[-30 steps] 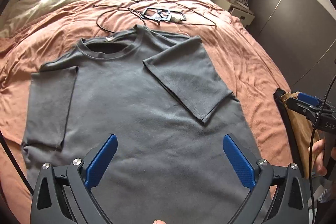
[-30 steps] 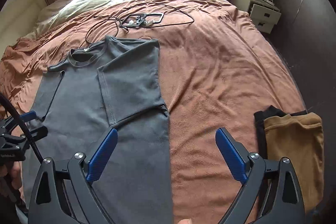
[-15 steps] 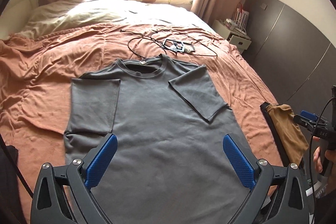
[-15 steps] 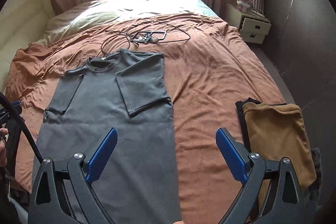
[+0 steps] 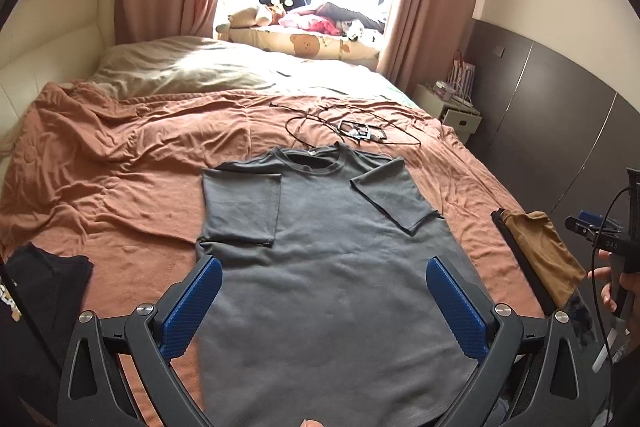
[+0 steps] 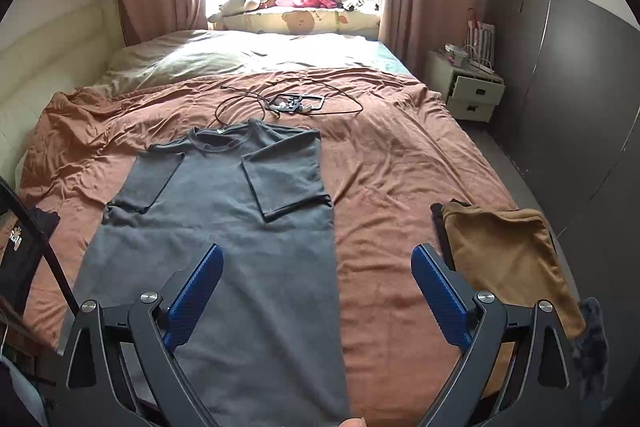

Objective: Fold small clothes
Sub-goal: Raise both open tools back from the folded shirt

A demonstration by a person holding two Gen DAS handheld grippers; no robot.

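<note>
A dark grey T-shirt lies flat on the rust-brown bedspread, collar toward the window, both sleeves folded in over the chest. My left gripper hangs open above the shirt's lower half, holding nothing. My right gripper is open too, raised over the shirt's right edge and the bare spread. In the left wrist view the right gripper shows at the far right, held in a hand.
A folded tan garment on a black one lies at the bed's right edge. A black garment sits at the left edge. Cables and a black frame lie beyond the collar. A nightstand stands right.
Both grippers have pulled back and risen away from the shirt, so more of the bed, window and room shows. The shirt itself has not moved.
</note>
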